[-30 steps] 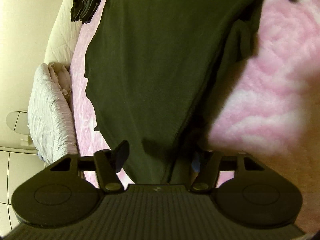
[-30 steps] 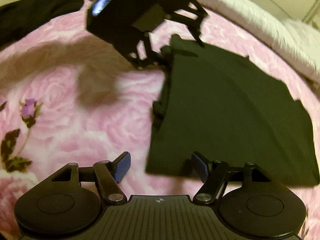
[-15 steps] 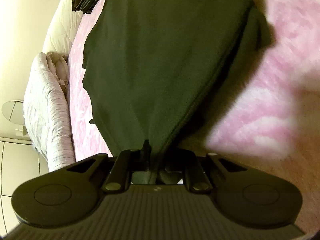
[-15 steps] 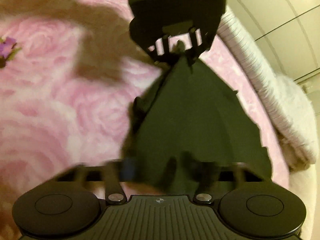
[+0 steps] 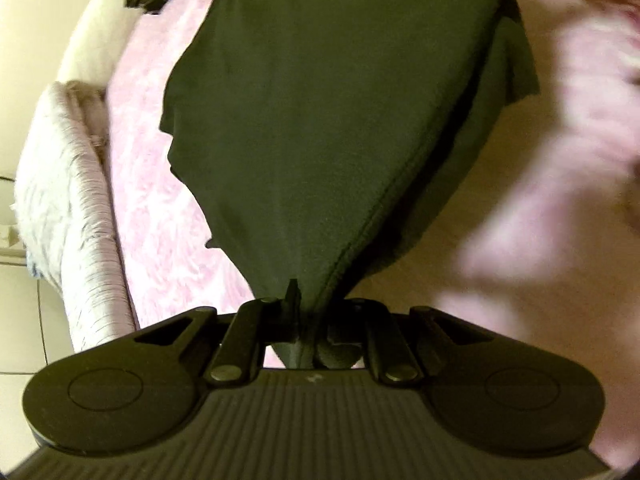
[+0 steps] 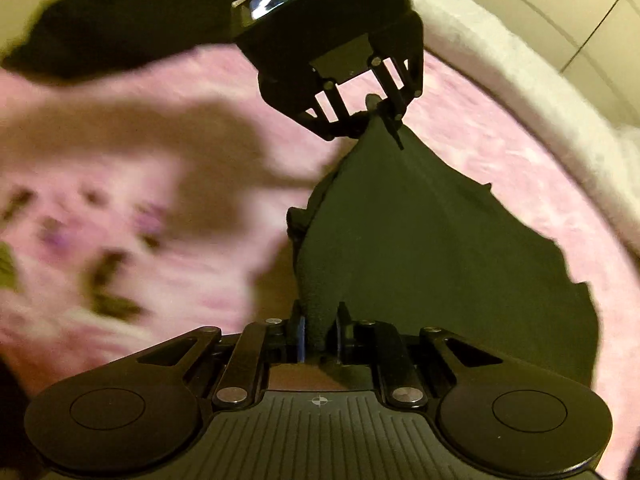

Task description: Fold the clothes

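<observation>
Both tongs grip corners: left gripper (image 5: 304, 320) and right gripper (image 6: 320, 332) hold the dark shirt (image 6: 420, 248) taut above the pink blanket (image 6: 120, 220).

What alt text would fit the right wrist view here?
The right claw is shut on a corner of a dark shirt, which is lifted off a pink blanket. Across from it, the left claw pinches the opposite corner, so the cloth hangs between them. Another dark garment lies at the blanket's far edge.

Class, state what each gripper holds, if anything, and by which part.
Both hold the dark garment: the left gripper and the right gripper each pinch one end of the same lifted edge.
</observation>
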`<state>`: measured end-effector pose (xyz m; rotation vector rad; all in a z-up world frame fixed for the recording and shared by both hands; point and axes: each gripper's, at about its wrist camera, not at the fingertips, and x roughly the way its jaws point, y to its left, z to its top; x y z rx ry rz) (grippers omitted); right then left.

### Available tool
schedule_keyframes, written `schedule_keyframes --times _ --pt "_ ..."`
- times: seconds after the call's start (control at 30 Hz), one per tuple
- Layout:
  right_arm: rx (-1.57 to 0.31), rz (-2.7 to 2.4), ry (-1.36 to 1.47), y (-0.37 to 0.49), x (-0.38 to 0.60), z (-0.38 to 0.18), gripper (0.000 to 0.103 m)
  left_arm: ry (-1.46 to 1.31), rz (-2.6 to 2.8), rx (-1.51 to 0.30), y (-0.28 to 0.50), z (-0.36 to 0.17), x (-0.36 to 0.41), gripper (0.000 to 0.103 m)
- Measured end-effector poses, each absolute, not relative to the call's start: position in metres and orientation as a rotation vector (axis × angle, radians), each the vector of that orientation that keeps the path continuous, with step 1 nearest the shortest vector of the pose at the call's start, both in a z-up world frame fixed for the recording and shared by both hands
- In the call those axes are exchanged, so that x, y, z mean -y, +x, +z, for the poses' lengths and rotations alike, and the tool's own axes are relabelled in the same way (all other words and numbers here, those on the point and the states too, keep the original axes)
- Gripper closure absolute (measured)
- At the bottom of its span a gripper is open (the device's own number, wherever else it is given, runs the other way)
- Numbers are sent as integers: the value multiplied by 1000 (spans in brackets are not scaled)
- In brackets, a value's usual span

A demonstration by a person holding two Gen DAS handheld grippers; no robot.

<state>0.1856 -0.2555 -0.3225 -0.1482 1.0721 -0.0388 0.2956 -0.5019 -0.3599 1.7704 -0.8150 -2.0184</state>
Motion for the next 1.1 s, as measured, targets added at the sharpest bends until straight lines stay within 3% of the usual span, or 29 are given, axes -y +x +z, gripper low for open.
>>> schedule_keyframes --times 0.13,0.3,0.47,0.83,0.9,1.1 --pt "-1020 -25 -2 180 258 -290 91 1787 -2021 736 286 -315 527 94" --pt "-877 -195 249 147 332 -249 91 1759 -2034 730 240 -264 595 93" --pt "-776 -330 451 97 426 -242 91 1812 -2058 759 163 -254 663 93" --pt "-741 -509 899 2 591 -340 91 2055 -2126 733 45 -371 764 92" --pt "-738 -531 956 -7 602 -359 90 2069 -2110 674 38 -389 776 84" --pt "-683 -687 1113 -53 623 -381 68 1915 -2093 333 49 -378 798 74"
